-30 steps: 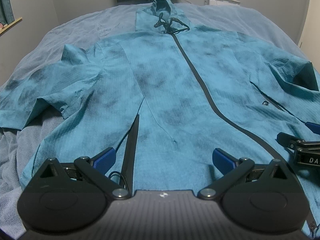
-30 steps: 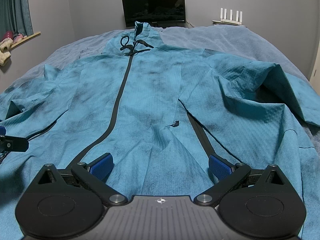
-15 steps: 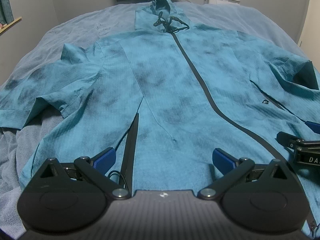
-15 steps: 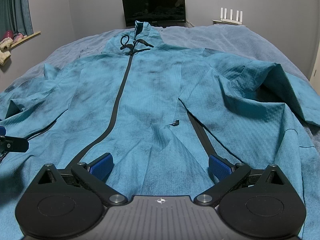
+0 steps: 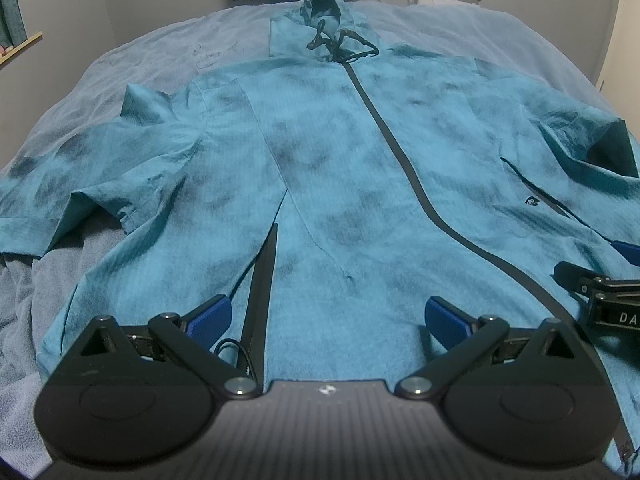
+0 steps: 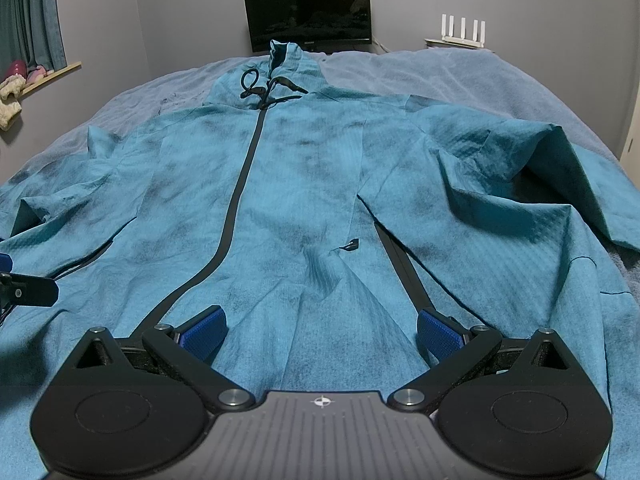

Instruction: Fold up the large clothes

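The bed (image 6: pixel 460 76) carries the jacket (image 5: pixel 340 184), spread flat, zipped. Both grippers, left (image 5: pixel 327 316) and right (image 6: pixel 319 330), hover wide open, empty, over its hem. Best pinch both hem layers squarely, evenly apart.

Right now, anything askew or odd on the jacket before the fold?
Mostly flat, zipped, face up. The jacket has its right sleeve bunched into a raised ridge rather than lying flat, and the left sleeve is rumpled too. The hood drawcord lies looped loose. Both grippers open, holding nothing.
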Motion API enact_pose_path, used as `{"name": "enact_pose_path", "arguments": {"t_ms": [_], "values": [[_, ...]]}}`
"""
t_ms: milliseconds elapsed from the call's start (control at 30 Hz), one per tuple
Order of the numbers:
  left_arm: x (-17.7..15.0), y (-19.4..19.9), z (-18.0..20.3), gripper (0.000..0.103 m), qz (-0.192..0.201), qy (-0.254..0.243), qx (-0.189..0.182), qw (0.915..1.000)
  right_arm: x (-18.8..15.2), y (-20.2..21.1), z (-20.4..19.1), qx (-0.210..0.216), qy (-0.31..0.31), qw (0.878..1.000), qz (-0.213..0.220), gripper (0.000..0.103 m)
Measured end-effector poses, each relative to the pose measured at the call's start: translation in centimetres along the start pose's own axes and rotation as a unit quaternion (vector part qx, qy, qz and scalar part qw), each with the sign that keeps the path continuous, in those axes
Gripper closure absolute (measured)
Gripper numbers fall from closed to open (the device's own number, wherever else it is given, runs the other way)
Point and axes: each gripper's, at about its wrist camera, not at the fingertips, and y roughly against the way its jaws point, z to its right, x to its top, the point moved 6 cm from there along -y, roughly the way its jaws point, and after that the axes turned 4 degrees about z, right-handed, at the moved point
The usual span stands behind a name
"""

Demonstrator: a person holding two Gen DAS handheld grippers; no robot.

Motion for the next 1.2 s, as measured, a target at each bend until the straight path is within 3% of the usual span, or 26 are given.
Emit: {"name": "enact_pose_path", "arguments": {"t_ms": [267,367,500,633,767,833,1000,1133,1200], "values": [[0.4,0.3,-0.1,0.0,0.0,0.006,0.001,1.0,0.2,0.3,0.0,0.0,-0.003,1.0,0.004,0.0],[2.0,1.4,-0.7,0.0,0.018,0.019,0.02,0.9995,0.9,1.0,0.1,0.019,-0.012,1.0,0.002,0.0],[6.2,3.7,-1.6,0.0,0.078,0.032,0.05,0.9952,3.8,3.4,1.3,0.047,-0.048,0.996,0.055,0.0],[9.2,3.4,-2.1,0.0,0.121,0.044,0.061,0.9899,6.4,5.3,4.7,0.002,-0.072,0.99,0.122,0.0],[8.2,0.1,-1.2,0.0,0.086,0.044,0.013,0.9953,7.4,5.1,10.5,-0.016,-0.146,0.982,0.118,0.0],[6.8,-1.7,-0.8,0.0,0.064,0.035,-0.006,0.9973,7.5,5.0,13.8,-0.046,-0.176,0.975,0.125,0.001],[4.1,-4.6,-0.8,0.0,0.009,0.029,-0.022,0.9993,7.4,4.2,21.0,-0.103,-0.253,0.953,0.131,0.015],[3.7,-4.8,-0.6,0.0,0.017,0.039,-0.064,0.997,6.5,3.1,26.0,-0.125,-0.313,0.933,0.123,0.035],[3.6,-5.1,-0.4,0.0,0.017,0.033,-0.067,0.9971,5.9,2.1,28.1,-0.128,-0.343,0.923,0.116,0.036]]}}
